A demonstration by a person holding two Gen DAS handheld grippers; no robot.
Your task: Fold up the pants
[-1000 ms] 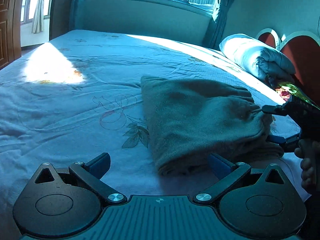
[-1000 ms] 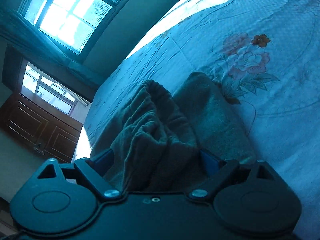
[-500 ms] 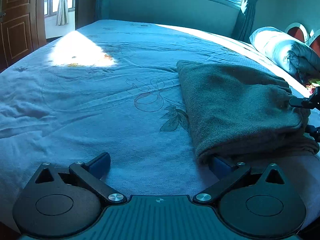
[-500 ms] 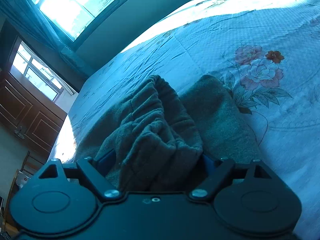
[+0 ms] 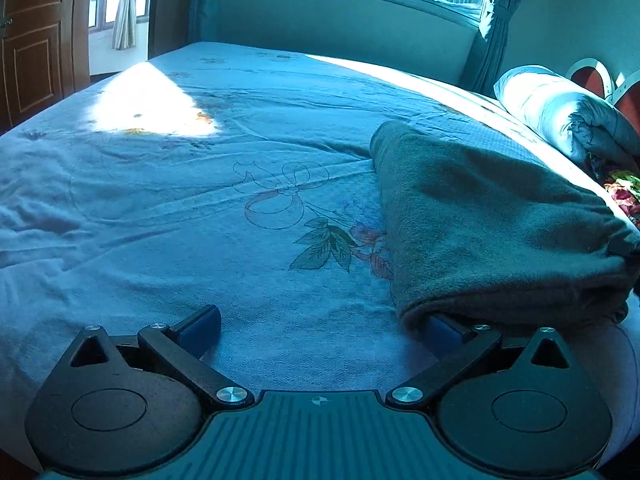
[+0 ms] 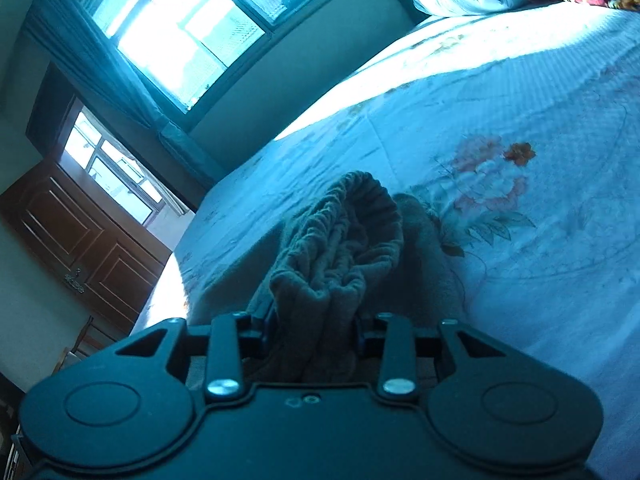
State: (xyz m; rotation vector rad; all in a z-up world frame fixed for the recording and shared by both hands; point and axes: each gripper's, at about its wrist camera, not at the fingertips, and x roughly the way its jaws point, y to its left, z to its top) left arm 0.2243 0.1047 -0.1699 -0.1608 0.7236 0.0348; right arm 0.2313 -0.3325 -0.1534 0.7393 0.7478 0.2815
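A: While I hold both units low over the bed (image 5: 168, 216), what do you read on the left gripper (image 5: 320, 322)?

B: Spread wide; nothing between the fingers; its right finger (image 5: 442, 326) is tucked under the near edge of the pants (image 5: 492, 232); left finger sits over bare sheet.

A: Where's the garment?

B: Grey-green pants lie folded in a thick pad on the blue flowered sheet, right of my left-wrist view, partly covering a printed flower (image 5: 368, 248); the gathered end points toward the right edge of that view, where a dark tip touches the cloth; can't tell what it is.

A: Right gripper (image 6: 310, 330)?

B: I see it pinched nearly together on the bunched elastic waistband of the pants (image 6: 340, 248); fabric fills the gap and bulges out ahead of the fingers; the waistband loop stands up off the bed.

A: Anything else around?

B: Rolled quilt (image 5: 560, 116) by the headboard; window (image 6: 188, 28) on the far wall; wooden door (image 6: 80, 232) to the side; sun patch (image 5: 148, 108) on the sheet.
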